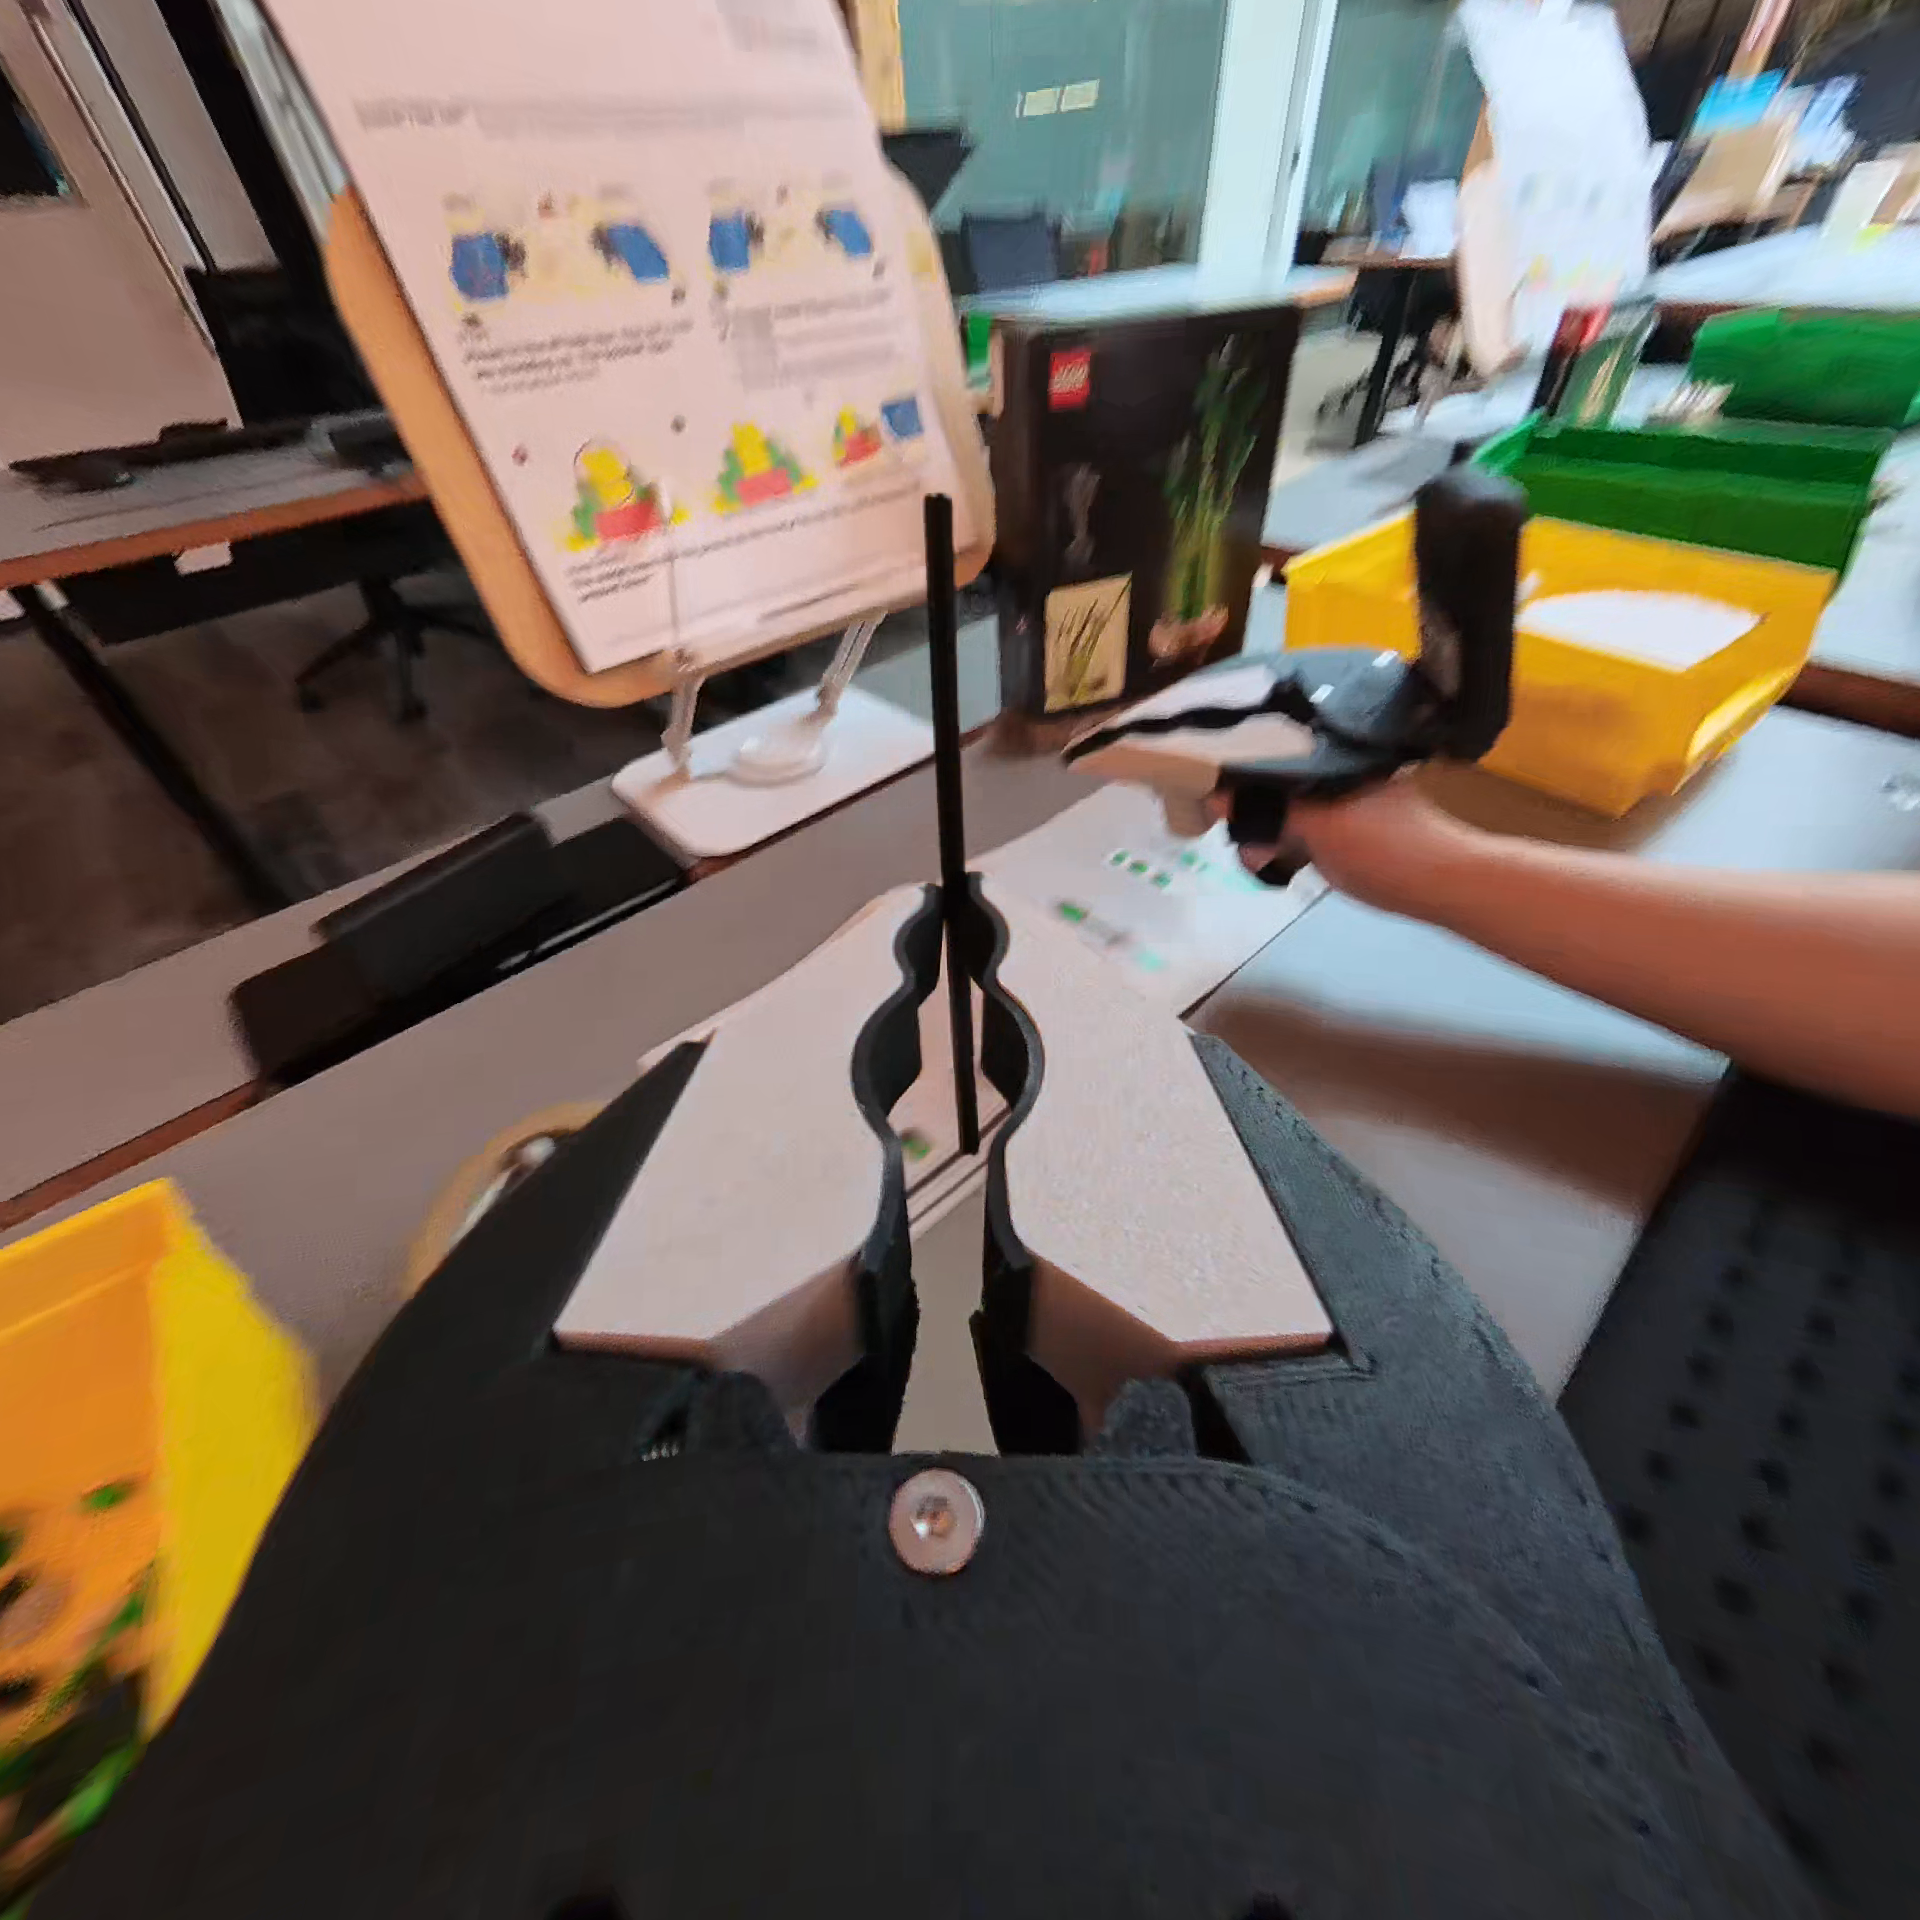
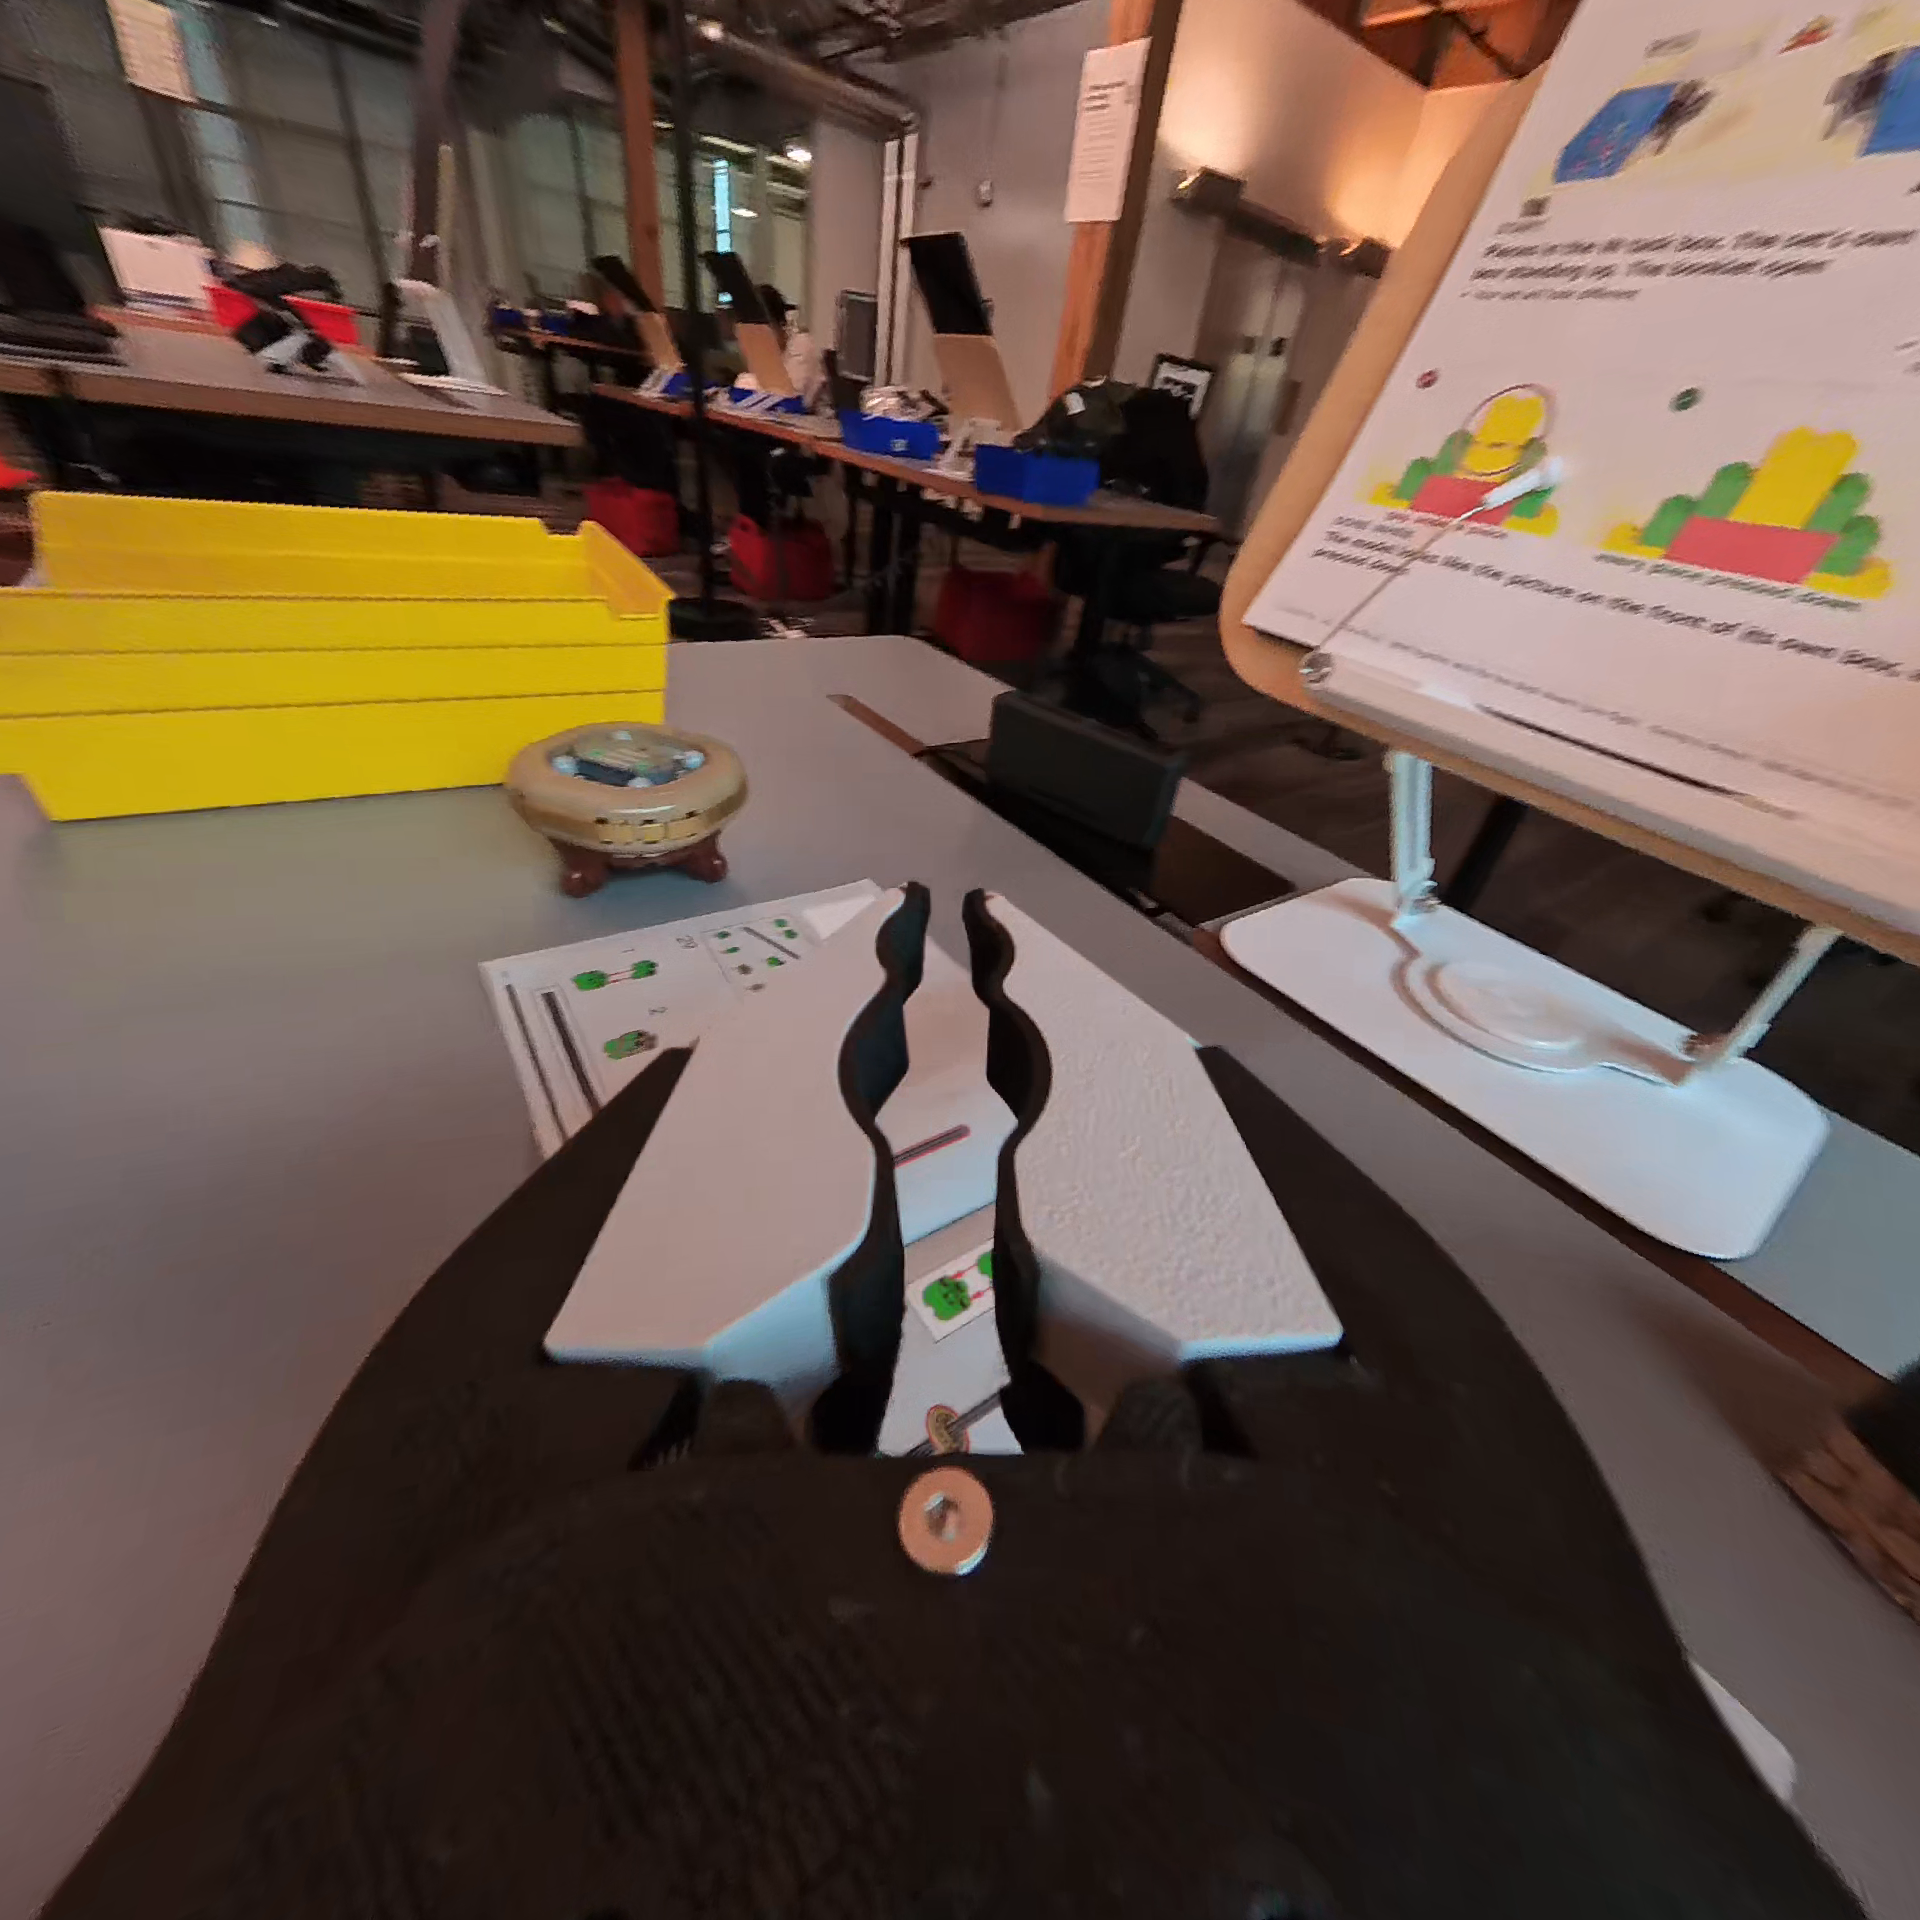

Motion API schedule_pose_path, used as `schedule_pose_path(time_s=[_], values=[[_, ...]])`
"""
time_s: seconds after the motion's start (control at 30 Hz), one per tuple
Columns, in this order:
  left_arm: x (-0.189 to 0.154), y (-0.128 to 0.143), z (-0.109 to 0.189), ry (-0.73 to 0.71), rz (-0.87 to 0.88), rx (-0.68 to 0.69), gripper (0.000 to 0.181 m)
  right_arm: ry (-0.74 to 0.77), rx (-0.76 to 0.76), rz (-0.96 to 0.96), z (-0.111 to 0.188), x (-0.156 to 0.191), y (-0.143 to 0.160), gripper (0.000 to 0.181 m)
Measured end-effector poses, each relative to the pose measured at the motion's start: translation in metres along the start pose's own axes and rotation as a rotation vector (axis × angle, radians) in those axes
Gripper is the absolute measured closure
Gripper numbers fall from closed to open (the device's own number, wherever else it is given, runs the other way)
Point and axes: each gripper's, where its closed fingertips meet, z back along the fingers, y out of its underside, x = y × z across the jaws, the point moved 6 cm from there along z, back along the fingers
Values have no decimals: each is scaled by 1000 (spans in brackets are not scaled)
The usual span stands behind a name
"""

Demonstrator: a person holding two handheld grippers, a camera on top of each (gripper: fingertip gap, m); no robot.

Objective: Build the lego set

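Observation:
My left gripper [image 1: 958,896] is shut on a thin black rod [image 1: 943,675] and holds it upright above the table; the rod sticks up past the fingertips. My right gripper [image 2: 943,904] is empty, its jaws only a narrow gap apart, and it hovers over the open instruction booklet [image 2: 665,997]. It also shows in the left wrist view [image 1: 1101,750], held by a hand to the right of the rod. A round tan Lego pot [image 2: 627,800] on brown feet stands on the grey table behind the booklet.
An instruction sheet on a wooden stand [image 2: 1621,416] with a white base [image 2: 1538,1081] stands to the right. Stacked yellow bins [image 2: 312,665] sit behind the pot. The left wrist view shows the Lego box [image 1: 1132,520], a yellow bin [image 1: 1621,686], a green bin [image 1: 1704,488] and a black perforated mat [image 1: 1766,1455]. Between my left fingertips and the round tan Lego pot [image 2: 627,800] there is roughly 20 cm.

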Motion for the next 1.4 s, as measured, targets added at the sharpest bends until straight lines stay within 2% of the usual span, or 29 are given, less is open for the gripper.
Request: schedule_pose_path(time_s=[0.07, 0.17, 0.27, 0.4, 0.53, 0.67, 0.8, 0.93, 1.1, 1.17, 1.27, 1.4], values=[[-13, 4, -22, 42, 53, -49, 180, -45, -18, -45, 4, 1, 4, 174], [-21, 16, -58, 106, 97, -31, 180, -90, -78, -149, 9, 0, 3, 173], [-16, 29, -87, 126, 66, 6, 180, -143, -150, -190, 14, -1, -16, 167], [-4, 43, -102, 176, 63, 48, 180, -236, -203, -192, 20, 8, -45, 167], [7, 54, -105, 216, 65, 16, 180, -284, -139, -261, 10, 22, -43, 164], [0, 59, -101, 300, 145, -25, 180, -341, -88, -319, -7, 42, -31, 161], [-1, 60, -98, 285, 166, -45, 180, -434, -45, -322, -24, 61, -21, 160], [-2, 56, -92, 285, 185, -67, 181, -452, 1, -272, -33, 74, -17, 161], [2, 60, -92, 263, 180, -69, 181, -502, 48, -312, -42, 75, -34, 162], [8, 59, -90, 244, 157, -63, 181, -510, 65, -270, -41, 67, -40, 162], [12, 53, -84, 265, 201, -118, 181, -468, 92, -243, -38, 54, -36, 162], [5, 52, -87, 293, 238, -125, 181, -501, 68, -288, -40, 61, -32, 163]])
